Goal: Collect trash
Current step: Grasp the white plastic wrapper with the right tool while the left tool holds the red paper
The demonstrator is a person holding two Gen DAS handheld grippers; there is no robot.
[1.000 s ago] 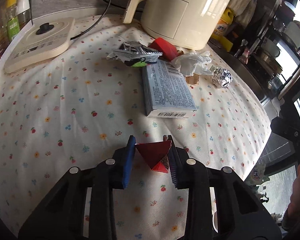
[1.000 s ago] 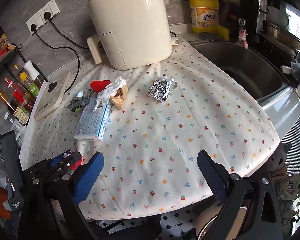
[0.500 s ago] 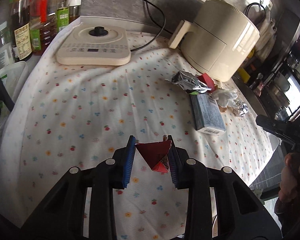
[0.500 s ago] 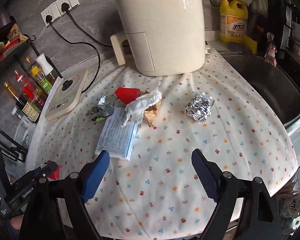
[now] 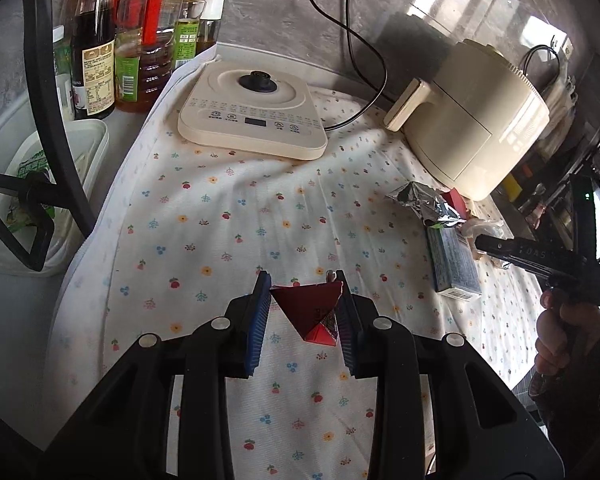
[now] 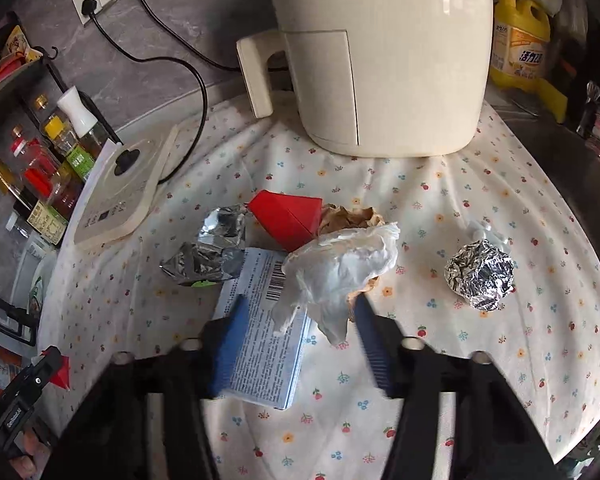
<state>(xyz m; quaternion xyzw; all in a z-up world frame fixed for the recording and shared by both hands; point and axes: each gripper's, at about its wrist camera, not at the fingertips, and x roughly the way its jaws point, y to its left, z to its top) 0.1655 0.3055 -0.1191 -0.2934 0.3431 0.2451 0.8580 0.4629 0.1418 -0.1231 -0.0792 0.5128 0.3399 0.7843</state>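
Trash on the counter lay unpicked as the right tool, wide open 1 s ago, had narrowed over the blue box and white wrapper, while the left tool stayed clamped on red paper, so another pickup seemed imminent.

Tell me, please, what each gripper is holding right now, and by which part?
The left gripper pinches a red folded carton by its two side edges. The right gripper is open, holding nothing.
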